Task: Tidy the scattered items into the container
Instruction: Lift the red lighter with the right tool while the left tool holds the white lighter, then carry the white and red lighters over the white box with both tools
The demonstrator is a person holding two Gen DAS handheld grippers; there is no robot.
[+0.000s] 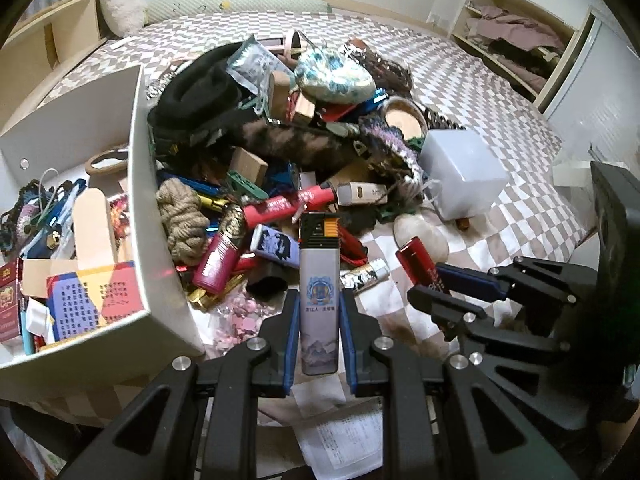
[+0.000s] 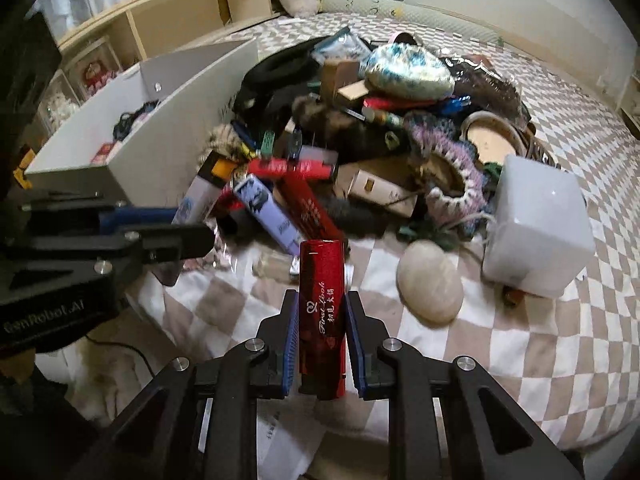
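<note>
Both grippers are black with silver screws, blue pads on the fingers, white "GenRobot.AI" lettering

Your silver lighter smooth with a satin sheen, your red lighter glossy plastic with a glittery finish, bed cover soft checked cloth, box matt white board, cube frosted translucent plastic, rope rough twisted fibre
</note>
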